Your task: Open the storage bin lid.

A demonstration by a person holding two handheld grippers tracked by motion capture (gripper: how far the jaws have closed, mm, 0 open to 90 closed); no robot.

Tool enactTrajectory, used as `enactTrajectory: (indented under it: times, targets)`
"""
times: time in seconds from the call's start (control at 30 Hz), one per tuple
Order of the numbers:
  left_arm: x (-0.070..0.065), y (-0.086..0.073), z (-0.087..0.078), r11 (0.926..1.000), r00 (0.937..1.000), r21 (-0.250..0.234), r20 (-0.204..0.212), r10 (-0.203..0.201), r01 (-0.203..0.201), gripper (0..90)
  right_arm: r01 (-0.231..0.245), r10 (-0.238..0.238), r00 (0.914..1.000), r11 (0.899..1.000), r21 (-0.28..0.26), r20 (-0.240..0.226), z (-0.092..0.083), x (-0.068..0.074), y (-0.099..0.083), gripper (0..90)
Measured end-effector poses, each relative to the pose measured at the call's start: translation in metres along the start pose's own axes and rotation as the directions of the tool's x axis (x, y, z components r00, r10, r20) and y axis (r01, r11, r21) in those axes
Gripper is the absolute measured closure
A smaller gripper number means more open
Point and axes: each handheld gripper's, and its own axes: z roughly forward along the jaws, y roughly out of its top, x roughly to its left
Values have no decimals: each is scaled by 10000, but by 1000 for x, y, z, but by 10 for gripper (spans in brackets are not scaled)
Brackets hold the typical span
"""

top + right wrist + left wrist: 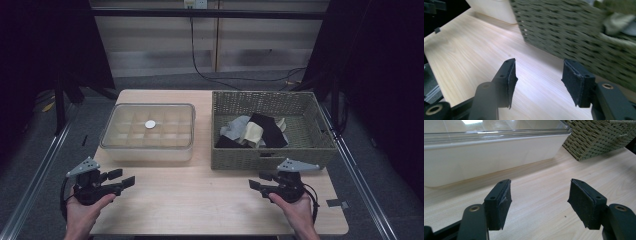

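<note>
My left gripper [122,178] hovers low over the wooden table [200,200] at the front left, jaws open and nothing between them. In the left gripper view the left gripper [540,195] faces the white side of a clear-lidded compartment box [486,157]. That box [145,148] holds a small white round piece [150,124]. My right gripper [260,180] is at the front right, just before the wicker basket [270,159], open and empty. The right gripper view shows the right gripper [537,75] over bare wood beside the basket [574,32].
Inside the basket lie a black cloth [267,127], a beige cloth [252,132] and a grey cloth [235,127]. A metal rail [35,170] runs along the table's left side, and cables [240,77] trail on the floor behind.
</note>
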Motion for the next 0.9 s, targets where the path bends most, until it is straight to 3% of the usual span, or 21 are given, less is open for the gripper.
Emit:
enactTrajectory:
  times: [0.2, 0.3, 0.33, 0.57, 0.7, 0.9]
  targets:
    - [2, 8, 6, 9998, 9991, 102, 388, -187, 184, 363, 326, -317, 9992, 9988, 365, -250, 15, 13, 15, 469]
    - [6, 11, 3, 9986, 9960, -17, 727, -517, 520, 432, 585, -571, 9975, 9977, 336, -423, 22, 17, 23, 496]
    - [7, 12, 2, 9990, 9961, 82, 754, -453, 448, 433, 628, -614, 9970, 9976, 290, -468, 23, 18, 26, 499]
    - [13, 22, -9, 9999, 9995, -45, 294, -141, 143, 405, 816, -801, 9921, 9966, 116, -962, 32, 28, 48, 538]
    - [19, 27, -16, 9997, 9998, -140, 93, -193, 194, 371, 1185, -1181, 9868, 9930, -28, -1109, 37, 39, 65, 539]
    - [30, 34, -23, 9996, 9992, -184, -312, -238, 232, 365, 1277, -1288, 9829, 9917, -173, -1312, 44, 43, 81, 539]
